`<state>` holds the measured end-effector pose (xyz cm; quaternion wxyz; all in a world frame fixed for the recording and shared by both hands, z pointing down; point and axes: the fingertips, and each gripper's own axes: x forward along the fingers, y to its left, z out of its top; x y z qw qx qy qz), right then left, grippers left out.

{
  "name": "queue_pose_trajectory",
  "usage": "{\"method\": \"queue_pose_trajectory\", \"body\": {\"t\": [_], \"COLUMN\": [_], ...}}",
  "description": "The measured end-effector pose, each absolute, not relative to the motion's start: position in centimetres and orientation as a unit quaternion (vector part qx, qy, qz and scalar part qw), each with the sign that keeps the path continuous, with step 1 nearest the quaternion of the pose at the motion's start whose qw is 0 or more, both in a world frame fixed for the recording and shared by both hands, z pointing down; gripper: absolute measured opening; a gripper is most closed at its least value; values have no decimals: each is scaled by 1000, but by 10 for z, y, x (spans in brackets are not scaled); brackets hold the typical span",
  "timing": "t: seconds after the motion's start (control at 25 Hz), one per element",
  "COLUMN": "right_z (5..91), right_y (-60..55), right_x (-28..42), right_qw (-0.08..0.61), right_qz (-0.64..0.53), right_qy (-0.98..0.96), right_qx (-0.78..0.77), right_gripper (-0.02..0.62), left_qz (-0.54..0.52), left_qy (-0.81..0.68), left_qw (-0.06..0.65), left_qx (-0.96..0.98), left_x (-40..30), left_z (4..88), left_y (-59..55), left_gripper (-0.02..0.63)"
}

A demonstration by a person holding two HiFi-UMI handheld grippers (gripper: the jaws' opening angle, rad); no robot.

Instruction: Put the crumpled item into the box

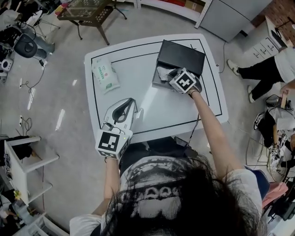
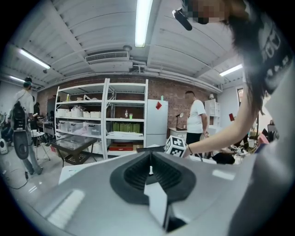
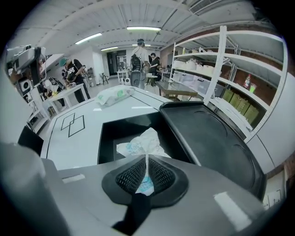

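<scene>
The crumpled item (image 3: pixel 140 144), a white wrapper with blue print, hangs over the open black box (image 3: pixel 113 133), and my right gripper (image 3: pixel 146 169) is shut on its lower end. In the head view the right gripper (image 1: pixel 169 74) reaches over the box's (image 1: pixel 159 82) near edge, with the wrapper (image 1: pixel 162 73) just above the box's inside. The box's lid (image 1: pixel 182 56) stands open behind it. My left gripper (image 1: pixel 132 105) hovers over the table's front left, apart from the box. Its jaws (image 2: pixel 150 170) are shut with nothing between them.
A white packet with green print (image 1: pixel 105 74) lies on the left of the white table (image 1: pixel 152 108), also visible as the packet (image 3: pixel 113 95) beyond the box. A person (image 1: pixel 269 67) stands at the right. Shelving (image 2: pixel 103 120) and a small dark table (image 1: pixel 90 11) stand further off.
</scene>
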<state>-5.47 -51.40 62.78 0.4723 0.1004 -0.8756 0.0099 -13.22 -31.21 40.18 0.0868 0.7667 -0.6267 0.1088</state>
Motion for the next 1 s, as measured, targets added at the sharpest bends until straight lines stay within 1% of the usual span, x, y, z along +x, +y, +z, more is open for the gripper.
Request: {"method": "queue_pose_trajectory", "body": {"t": [0.04,0.12,0.28,0.48,0.76,1.0], "right_z": [626,620,596,557,501,474], "right_y": [-514,-512,-508,-488,-428,-366], "right_x": [-54,-54,-48,-42,-38,-39], "right_qw": [469,459,434,383,301,260], "right_qz": [13,16,18,26,50,68], "right_qy": [-877,-882,-893,-911,-936,-943], "right_qx": [102,102,121,148,177,196], "right_gripper": [28,78,78,78,77,77], "left_qz": [109,110,108,104,101,103], "left_qy": [-627,-627,-624,-619,-602,-584], "left_qw": [88,90,88,84,85,82], "left_qx": [766,766,769,774,788,801], "left_x": [-132,-133,-135,-139,-140,-147], "left_z": [403,404,402,397,397,397], "left_y": [-312,-310,-309,-303,-286,-260], "left_gripper": [0,0,0,0,0,0]}}
